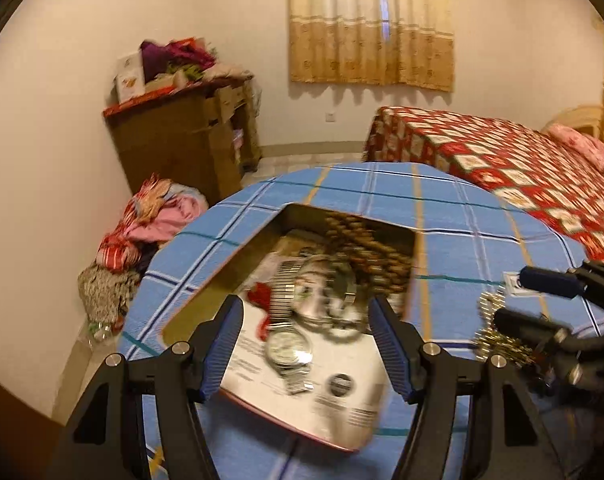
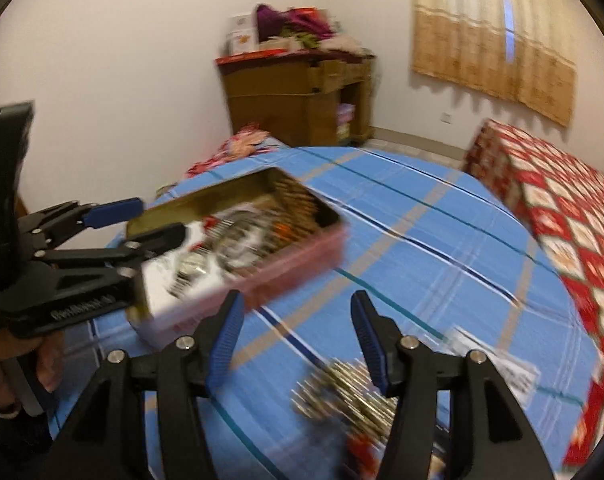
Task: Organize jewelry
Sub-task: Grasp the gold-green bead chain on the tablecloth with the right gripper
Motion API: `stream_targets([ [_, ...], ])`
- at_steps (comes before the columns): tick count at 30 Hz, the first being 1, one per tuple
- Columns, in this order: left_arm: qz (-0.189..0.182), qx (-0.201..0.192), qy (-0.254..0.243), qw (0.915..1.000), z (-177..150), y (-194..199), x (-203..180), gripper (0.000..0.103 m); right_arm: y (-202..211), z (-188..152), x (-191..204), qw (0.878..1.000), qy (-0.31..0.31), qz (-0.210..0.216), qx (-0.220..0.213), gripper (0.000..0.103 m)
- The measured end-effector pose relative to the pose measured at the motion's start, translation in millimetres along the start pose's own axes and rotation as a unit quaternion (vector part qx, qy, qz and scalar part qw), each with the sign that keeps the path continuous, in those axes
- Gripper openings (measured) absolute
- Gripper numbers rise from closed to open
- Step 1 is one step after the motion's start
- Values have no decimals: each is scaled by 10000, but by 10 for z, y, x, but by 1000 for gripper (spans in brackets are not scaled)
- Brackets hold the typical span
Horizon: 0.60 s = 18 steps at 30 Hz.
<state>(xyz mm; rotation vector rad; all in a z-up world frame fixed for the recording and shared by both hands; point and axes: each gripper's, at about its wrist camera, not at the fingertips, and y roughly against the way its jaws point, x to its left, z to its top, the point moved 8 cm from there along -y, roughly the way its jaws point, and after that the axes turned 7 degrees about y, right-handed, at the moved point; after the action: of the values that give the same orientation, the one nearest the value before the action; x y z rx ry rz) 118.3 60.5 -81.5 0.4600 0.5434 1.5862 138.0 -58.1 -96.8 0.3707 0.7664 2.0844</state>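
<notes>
My left tongs (image 1: 305, 300) are spread fairly wide around the near end of the tin (image 1: 230, 264). One blue pad sits against each long side, and as far as I can tell they are pressing on it. I grip it by the sides to leave the open top clear, so things can go in from above. From my right-hand camera the tin looks tipped, with its far end higher. I cannot tell whether its bottom touches the table (image 2: 422, 240).

My right tongs (image 2: 297, 295) are about half open and hold nothing. Only the blue checked cloth shows between the pads. The gold heap (image 2: 342, 396) lies on the cloth at the near right, just under the right-hand finger. I judge that is the next thing to lift into the tin, which would explain why that hand hovers close with its pads apart. A small white card (image 2: 498, 364) lies just to the right of the heap.

The tin sits left of the table's middle. It is rectangular, brassy inside and pink outside. Inside it a steel watch (image 1: 288, 346) with a pale dial and a stretch band lies near me on a printed sheet. Some silvery bangles (image 1: 334, 304) are just behind the watch, and a mass of brown beads (image 1: 366, 248) fills the far end. The gold heap is blurred. It looks like a spiky, shiny cluster, but I cannot say what kind of piece it is.
</notes>
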Motion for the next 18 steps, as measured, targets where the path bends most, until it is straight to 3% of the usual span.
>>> stream_targets([
  [7,-305,63,-444,9985,-112,65,-491,65,325,-593,-786,9928,-850,-780,309,58],
  [18,-683,469,-1065,9909,-376,-69,-1082,65,333,-727,-833,9925,-955,-715,249,58],
])
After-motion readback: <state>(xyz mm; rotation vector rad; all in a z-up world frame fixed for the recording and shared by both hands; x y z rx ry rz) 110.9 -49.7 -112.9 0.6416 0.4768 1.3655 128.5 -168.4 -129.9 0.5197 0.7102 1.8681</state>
